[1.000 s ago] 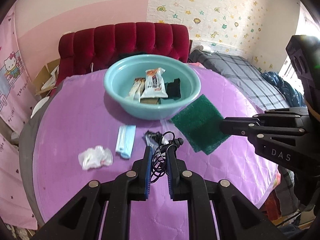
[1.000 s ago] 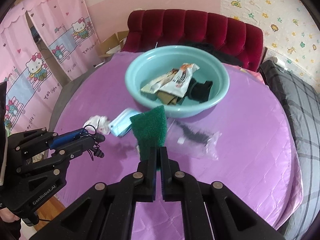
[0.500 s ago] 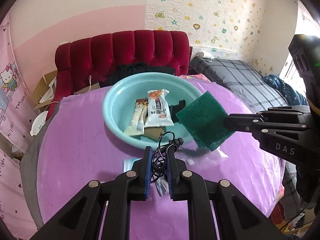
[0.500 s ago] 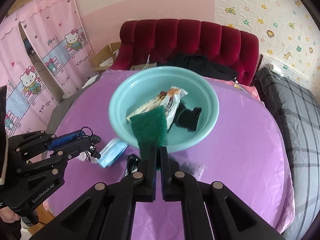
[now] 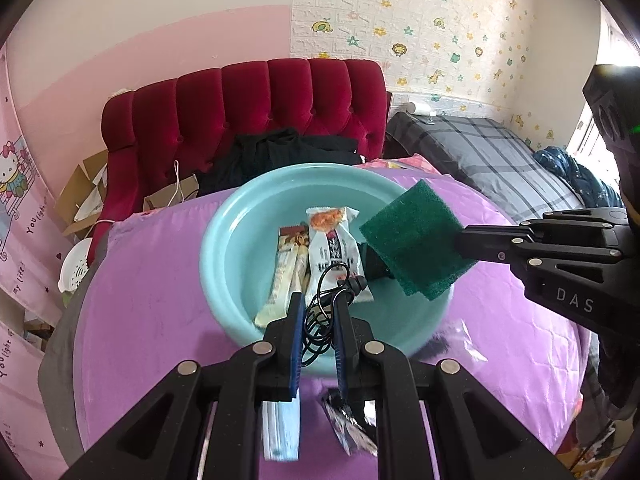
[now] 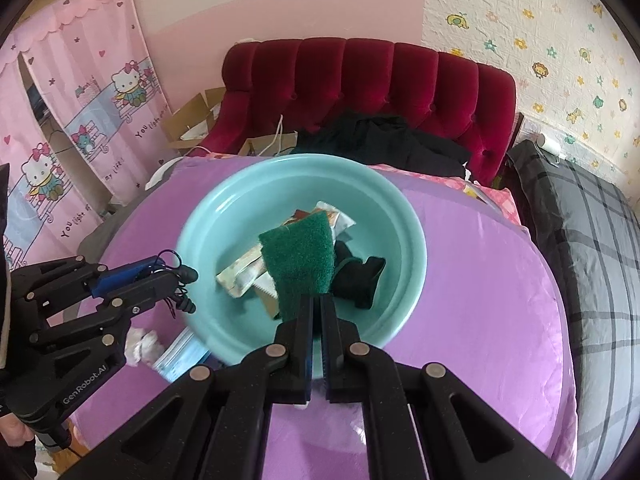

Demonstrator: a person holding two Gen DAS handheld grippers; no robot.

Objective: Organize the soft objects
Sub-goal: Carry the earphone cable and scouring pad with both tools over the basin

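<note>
A teal basin (image 5: 236,248) (image 6: 400,256) stands on the round purple table and holds snack packets (image 5: 332,248) (image 6: 244,272) and a black cloth (image 6: 360,276). My left gripper (image 5: 318,302) (image 6: 176,276) is shut on black wired earphones (image 5: 324,312) (image 6: 182,280), held above the basin's near rim. My right gripper (image 6: 317,304) (image 5: 460,240) is shut on a green scouring pad (image 6: 298,260) (image 5: 416,240), held over the basin's inside.
A blue face mask (image 5: 282,432) (image 6: 180,356), a crumpled white tissue (image 6: 142,344) and a clear plastic packet (image 5: 348,428) lie on the purple table (image 5: 140,300) near its front. A red velvet headboard (image 5: 248,108) and a plaid bed (image 5: 500,160) stand behind.
Both grippers have risen and moved forward from the table's front to over the basin, carrying the earphones and the green pad with them.
</note>
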